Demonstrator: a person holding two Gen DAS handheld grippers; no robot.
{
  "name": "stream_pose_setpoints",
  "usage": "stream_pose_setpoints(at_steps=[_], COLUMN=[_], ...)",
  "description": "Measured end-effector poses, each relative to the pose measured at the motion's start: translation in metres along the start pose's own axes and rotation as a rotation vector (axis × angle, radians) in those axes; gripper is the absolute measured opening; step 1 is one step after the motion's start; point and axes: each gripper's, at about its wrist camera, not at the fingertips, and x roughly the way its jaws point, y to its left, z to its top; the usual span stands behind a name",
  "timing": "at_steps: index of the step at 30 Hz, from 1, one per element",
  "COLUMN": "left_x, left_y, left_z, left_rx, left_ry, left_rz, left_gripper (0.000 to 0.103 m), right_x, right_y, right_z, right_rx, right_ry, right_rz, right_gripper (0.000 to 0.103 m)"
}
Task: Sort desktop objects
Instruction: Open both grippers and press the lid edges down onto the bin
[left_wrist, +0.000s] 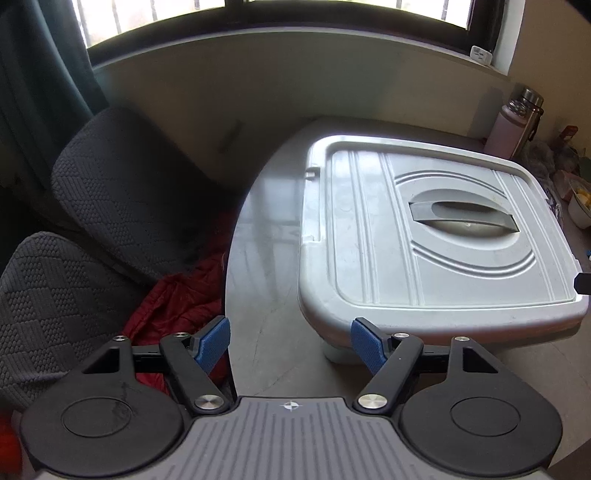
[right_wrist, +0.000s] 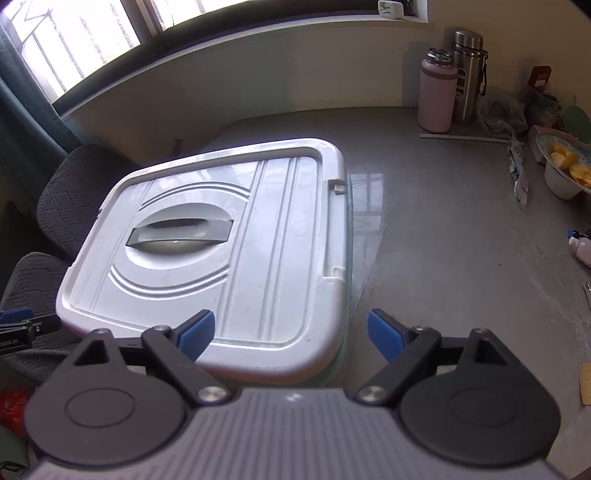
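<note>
Lidded storage box (left_wrist: 424, 236) sits on desk (right_wrist: 443, 229), near its left edge. Left gripper (left_wrist: 291, 345) and right gripper (right_wrist: 290, 334) both spread wide, empty, flanking near corners. Step probably lid removal: grip opposite rims, lift evenly.
</note>
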Motion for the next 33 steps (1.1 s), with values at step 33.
stream_pose_setpoints(at_steps=[33], left_x=[0.021], left_y=[-0.014], left_z=[0.037], left_rx=[0.022], left_ry=[0.021], left_rz=[-0.077], left_gripper=[0.076], right_x=[0.028], right_y=[-0.012], right_z=[0.016], right_rx=[0.074], right_ry=[0.054], right_rz=[0.014], right_gripper=[0.057])
